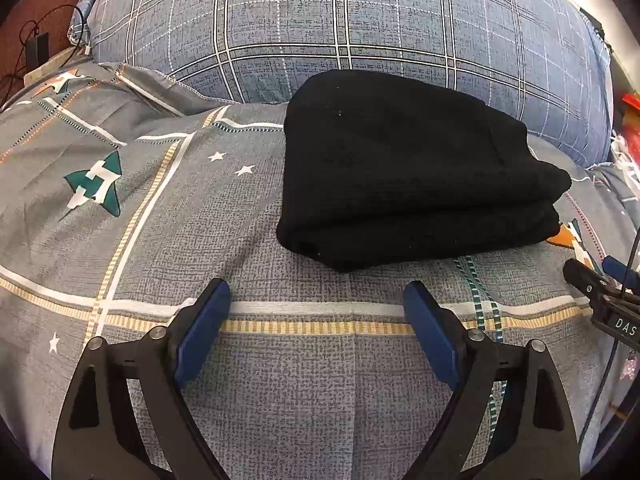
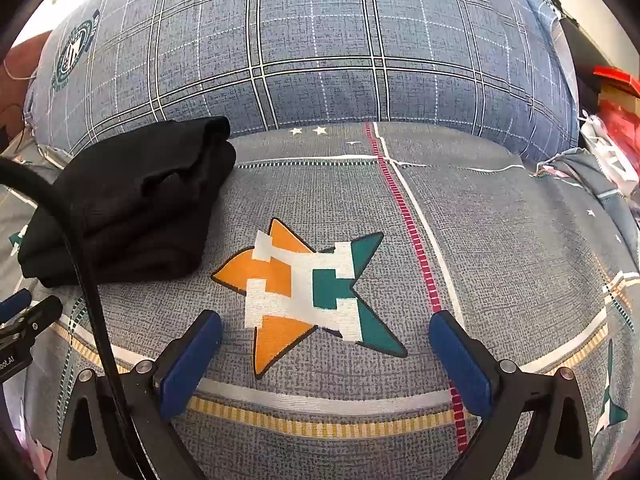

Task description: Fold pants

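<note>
Pants [image 1: 412, 172] folded, far edge hidden | L gripper [image 1: 316, 312] & R gripper [image 2: 326, 344] agape

Left gripper [image 1: 316, 304] and right gripper [image 2: 325, 334] both spread wide, holding nothing.

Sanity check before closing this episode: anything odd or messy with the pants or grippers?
Nothing stands out. The black pants lie in a compact folded stack on the bedsheet, against the plaid pillow. Left gripper and right gripper are both open and empty.
</note>
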Demonstrator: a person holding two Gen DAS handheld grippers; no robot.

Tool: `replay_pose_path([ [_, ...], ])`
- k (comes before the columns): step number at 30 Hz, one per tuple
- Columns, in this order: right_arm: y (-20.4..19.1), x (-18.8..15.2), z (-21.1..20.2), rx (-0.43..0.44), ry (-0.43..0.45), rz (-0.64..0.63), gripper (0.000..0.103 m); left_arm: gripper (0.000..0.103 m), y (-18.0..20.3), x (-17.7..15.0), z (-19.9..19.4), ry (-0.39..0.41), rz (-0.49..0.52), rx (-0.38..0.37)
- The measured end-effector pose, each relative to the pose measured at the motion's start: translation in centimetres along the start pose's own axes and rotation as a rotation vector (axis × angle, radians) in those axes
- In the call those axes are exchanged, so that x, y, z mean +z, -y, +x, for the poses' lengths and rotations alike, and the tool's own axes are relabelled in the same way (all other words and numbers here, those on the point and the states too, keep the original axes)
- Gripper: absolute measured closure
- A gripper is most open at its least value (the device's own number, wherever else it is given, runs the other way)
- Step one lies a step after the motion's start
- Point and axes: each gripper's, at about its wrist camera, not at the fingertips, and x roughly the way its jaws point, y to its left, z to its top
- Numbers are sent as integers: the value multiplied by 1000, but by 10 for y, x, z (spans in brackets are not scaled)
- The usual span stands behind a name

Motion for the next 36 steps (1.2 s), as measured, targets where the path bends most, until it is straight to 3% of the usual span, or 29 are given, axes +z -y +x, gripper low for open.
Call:
replay_pose_path([
  [36,0,0,-1,1,2,0,0,14,2,-1,0,1,4,4],
])
